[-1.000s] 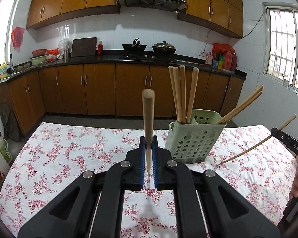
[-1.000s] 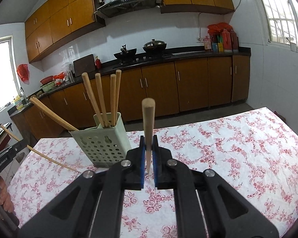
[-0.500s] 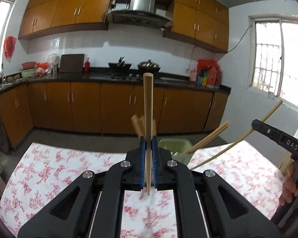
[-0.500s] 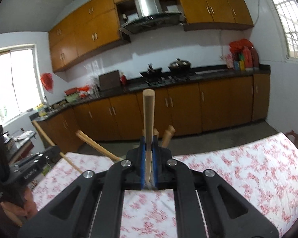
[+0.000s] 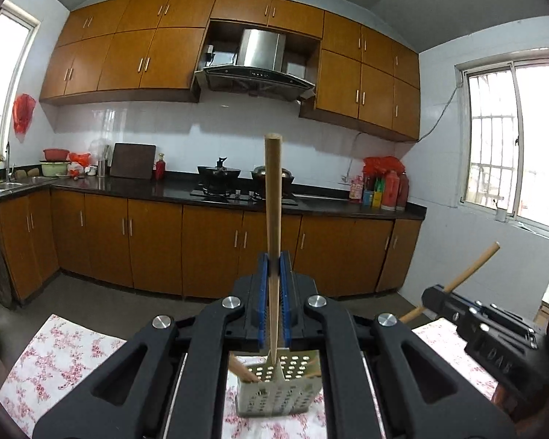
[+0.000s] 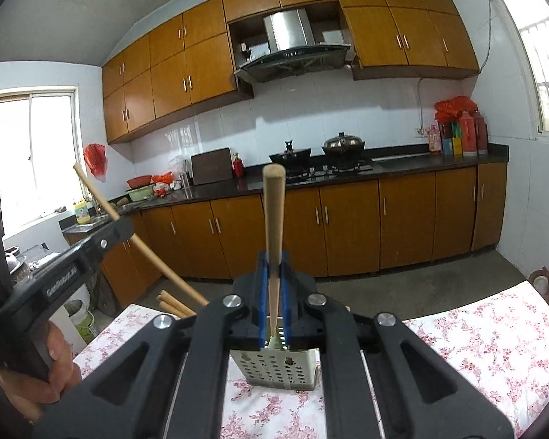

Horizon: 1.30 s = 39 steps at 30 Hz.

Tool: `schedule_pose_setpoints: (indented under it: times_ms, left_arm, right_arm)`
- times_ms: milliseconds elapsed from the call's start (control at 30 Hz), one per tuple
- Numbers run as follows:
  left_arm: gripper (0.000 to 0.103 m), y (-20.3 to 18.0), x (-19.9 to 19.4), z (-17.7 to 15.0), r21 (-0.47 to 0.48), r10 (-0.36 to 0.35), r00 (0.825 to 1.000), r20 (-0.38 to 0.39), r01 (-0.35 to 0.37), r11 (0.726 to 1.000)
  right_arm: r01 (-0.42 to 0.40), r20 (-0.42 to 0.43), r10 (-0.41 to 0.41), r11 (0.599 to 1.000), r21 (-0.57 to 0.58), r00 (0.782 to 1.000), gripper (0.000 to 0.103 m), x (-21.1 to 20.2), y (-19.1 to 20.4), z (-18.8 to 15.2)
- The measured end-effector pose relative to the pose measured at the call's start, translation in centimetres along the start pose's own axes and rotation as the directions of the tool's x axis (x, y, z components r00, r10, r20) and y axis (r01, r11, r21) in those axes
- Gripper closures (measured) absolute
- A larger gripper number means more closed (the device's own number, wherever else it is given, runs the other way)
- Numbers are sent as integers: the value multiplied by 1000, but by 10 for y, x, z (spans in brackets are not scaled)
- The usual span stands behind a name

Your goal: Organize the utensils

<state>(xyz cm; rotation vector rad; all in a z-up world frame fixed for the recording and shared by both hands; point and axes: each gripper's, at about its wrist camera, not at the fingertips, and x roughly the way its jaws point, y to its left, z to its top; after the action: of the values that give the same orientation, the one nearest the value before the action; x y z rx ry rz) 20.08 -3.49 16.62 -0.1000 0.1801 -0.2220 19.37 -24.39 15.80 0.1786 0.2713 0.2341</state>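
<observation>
Presently both tongs, left (image 5: 273,274) and right (image 6: 273,274), are each clenching an upright chopstick (image 5: 273,219) above the caddy (image 6: 274,366) on the worktop (image 6: 475,347), risking collision if lowered together.

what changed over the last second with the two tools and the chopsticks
Both tools rose: the green holder sank from ahead of them to below the fingers, and its own sticks mostly dropped out of view. The left tool and the right tool each carried a chopstick up, the left one, the right one. Nothing was let go; both stayed clamped, and the holder stayed on the floral tablecloth.
</observation>
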Motion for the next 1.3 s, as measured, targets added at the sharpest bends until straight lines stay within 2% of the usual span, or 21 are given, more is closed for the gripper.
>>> schedule_pose_setpoints:
  times_ms: [333,800,867,933,1000,1200,1300]
  left_arm:
    - [96,12,49,-35,-39,29,996,-90,-33,999]
    - [95,17,69,-49,-37,23,985,-173,-30,999]
    - [92,19,69,-46,-42,12,983,-181,-20,999]
    - [81,19,64,-43,-32,21,984,-175,-27,999]
    - [73,20,60,-40,-28,29,986,-165,-34,999]
    - [65,23,35,-28,-39,37,989,-143,-43,998]
    - [57,25,14,-23,-30,43,991,-128,-48,998]
  right_arm:
    - [24,-92,-21,999,25,996,95,56,-11,-19]
    - [20,-145,-12,998,53,989,93,91,-13,-29]
    - [22,-141,-11,997,72,990,88,89,-13,-29]
    - [25,-136,-14,997,73,991,86,87,-15,-27]
    - [27,-129,-18,997,70,992,86,82,-14,-26]
    - [38,-83,-33,998,58,996,76,53,-9,-19]
    - [45,-53,-43,998,47,998,66,32,-5,-17]
